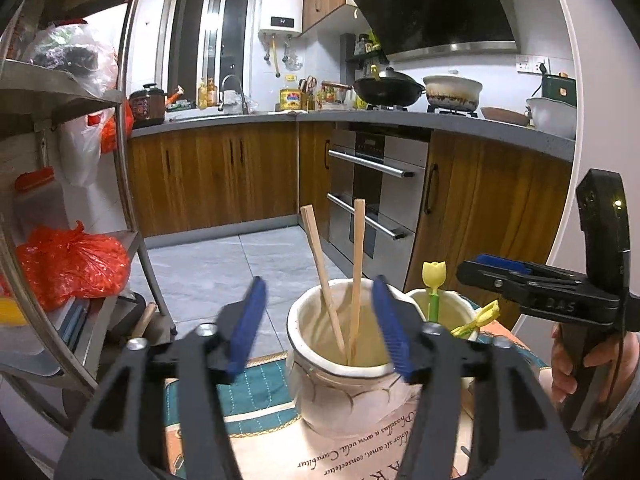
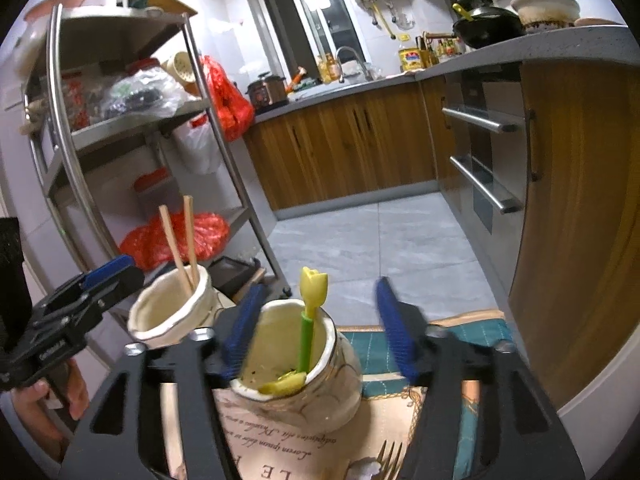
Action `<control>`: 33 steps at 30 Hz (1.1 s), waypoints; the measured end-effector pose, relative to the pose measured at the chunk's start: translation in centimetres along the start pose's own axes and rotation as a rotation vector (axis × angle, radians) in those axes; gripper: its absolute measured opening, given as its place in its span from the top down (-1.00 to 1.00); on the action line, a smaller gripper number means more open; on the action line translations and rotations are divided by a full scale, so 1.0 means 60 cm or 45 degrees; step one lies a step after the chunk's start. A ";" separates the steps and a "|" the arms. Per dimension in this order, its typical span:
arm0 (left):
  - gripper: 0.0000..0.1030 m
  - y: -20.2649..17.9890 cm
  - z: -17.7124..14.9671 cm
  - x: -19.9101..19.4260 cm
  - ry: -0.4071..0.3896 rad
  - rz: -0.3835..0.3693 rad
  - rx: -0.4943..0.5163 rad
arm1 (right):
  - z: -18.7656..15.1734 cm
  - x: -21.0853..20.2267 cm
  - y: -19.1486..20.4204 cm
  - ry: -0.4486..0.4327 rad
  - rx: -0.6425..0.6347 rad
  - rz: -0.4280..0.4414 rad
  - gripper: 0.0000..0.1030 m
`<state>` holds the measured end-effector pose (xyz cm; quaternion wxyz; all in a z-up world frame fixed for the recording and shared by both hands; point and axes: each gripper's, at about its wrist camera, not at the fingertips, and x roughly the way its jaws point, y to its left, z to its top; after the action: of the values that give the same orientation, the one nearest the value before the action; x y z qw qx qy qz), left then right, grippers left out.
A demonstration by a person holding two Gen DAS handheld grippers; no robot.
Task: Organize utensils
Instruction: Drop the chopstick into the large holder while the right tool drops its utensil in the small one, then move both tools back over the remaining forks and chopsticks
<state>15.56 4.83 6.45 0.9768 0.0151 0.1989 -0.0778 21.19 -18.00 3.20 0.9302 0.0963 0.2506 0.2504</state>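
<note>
While both grippers stand wide open and empty, the left gripper [image 1: 320,328] straddles the chopstick jar [image 1: 340,376] holding two wooden chopsticks [image 1: 356,276]. The right gripper [image 2: 316,330] brackets the second jar [image 2: 296,376] with its tulip-topped utensil [image 2: 310,320]. A gold fork [image 2: 390,460] remains on the placemat [image 2: 280,452]. Risk, in my judgement: a finger clipping either rim could tip the jars, which sit just beside each other.
</note>
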 end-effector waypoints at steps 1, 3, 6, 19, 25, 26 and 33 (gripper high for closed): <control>-0.30 -0.002 0.000 -0.003 -0.002 0.005 0.002 | -0.001 -0.008 -0.001 -0.012 0.005 0.003 -0.57; -0.41 -0.004 0.000 -0.013 -0.009 0.011 0.006 | -0.003 -0.024 0.000 -0.039 -0.006 -0.015 -0.78; -0.52 -0.006 -0.003 -0.026 -0.007 -0.001 0.007 | -0.008 -0.046 0.001 -0.070 -0.029 -0.057 -0.87; -0.89 -0.016 -0.047 -0.085 0.025 -0.021 0.003 | -0.043 -0.142 -0.018 -0.155 -0.064 -0.220 -0.90; -0.89 -0.030 -0.070 -0.104 0.056 -0.061 0.001 | -0.062 -0.183 -0.017 -0.172 -0.140 -0.243 -0.90; -0.89 -0.034 -0.074 -0.107 0.063 -0.064 -0.001 | -0.067 -0.188 -0.017 -0.165 -0.155 -0.242 -0.90; -0.89 -0.049 -0.105 -0.113 0.146 -0.112 0.007 | -0.101 -0.209 -0.033 -0.055 -0.172 -0.228 -0.90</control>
<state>6.47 3.32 3.29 0.9594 0.0134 0.2547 -0.1203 9.50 -25.78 2.65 0.9584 0.0159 0.2205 0.1804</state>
